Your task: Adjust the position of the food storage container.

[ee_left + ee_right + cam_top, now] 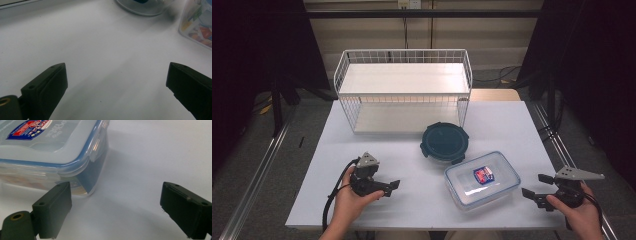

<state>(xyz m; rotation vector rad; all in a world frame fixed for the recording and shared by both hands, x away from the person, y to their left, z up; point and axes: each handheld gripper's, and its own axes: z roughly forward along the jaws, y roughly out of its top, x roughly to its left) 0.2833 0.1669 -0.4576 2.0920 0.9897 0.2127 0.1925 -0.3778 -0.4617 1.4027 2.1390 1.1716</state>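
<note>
A clear rectangular food box (482, 179) with a blue-sealed lid and a red-and-blue label lies on the white table (377, 210), right of centre. Behind it sits a round container with a dark teal lid (444, 142). My left gripper (389, 188) rests near the table's front left, held by a hand, jaws wide apart with only bare table between them. My right gripper (537, 186) stands open at the front right, just right of the box. In the right gripper view the box's corner (82, 170) is close ahead of the left jaw. In the left gripper view the round container's edge (145, 7) lies far ahead.
A white wire rack (404, 92) with two shelves stands at the back of the table. Dark curtains and stands flank both sides. Metal rails run along the floor left and right of the table.
</note>
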